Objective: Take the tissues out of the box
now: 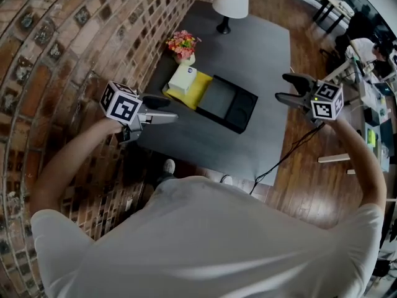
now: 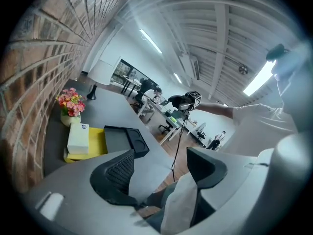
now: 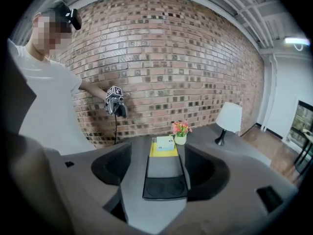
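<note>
Grey table against a red brick wall. At its far end stands a white-shaded lamp on a black foot. Nearer is a pale vase of pink and orange flowers, just beside the pale tissue box. The box sits on a flat yellow tray, which abuts a black plastic tray with two round wells. A black cable trails over the wooden floor. The left gripper and right gripper are both held high, well apart from the box – jaws spread wide, nothing between them. The box's opening and tissues are too small to make out.
</note>
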`<state>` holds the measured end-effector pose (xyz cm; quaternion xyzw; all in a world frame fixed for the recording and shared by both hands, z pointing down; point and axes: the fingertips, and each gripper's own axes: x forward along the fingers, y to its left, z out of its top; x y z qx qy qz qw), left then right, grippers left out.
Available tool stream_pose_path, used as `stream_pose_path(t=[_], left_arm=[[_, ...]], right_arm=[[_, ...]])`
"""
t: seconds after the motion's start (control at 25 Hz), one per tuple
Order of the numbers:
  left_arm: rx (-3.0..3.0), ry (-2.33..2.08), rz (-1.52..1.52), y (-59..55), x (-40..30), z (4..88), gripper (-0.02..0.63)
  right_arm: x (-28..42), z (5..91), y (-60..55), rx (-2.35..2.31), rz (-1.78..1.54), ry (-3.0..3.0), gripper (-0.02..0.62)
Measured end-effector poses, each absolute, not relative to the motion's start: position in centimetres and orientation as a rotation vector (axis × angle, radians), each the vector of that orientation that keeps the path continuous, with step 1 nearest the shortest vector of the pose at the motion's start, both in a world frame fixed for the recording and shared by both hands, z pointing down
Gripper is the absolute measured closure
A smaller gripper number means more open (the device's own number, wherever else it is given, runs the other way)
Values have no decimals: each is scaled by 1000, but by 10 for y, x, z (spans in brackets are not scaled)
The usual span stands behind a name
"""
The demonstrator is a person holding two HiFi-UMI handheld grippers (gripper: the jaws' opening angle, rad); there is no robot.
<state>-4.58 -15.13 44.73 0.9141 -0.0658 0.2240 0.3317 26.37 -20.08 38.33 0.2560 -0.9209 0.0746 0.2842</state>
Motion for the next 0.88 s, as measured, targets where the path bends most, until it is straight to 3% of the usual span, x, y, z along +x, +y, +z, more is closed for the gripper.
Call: stream_pose_path(t=[0.32, 0.4, 0.6, 0.68, 0.88], left_arm=[[2403, -295, 508, -164, -60, 449, 256], [2409, -314, 506, -163, -65, 452, 253], [2435, -411, 454, -163, -85, 452, 233], [2453, -443, 471, -163, -92, 457, 190], [2433, -533, 437, -165, -108, 475, 189]], right_arm=[[246, 389, -208, 573, 137, -2437, 240], [242, 394, -210, 541, 111, -2418, 210], [238, 406, -220, 475, 31, -2356, 210], [237, 414, -224, 430, -15, -2324, 210], [219, 432, -235, 334, -103, -2280, 210]])
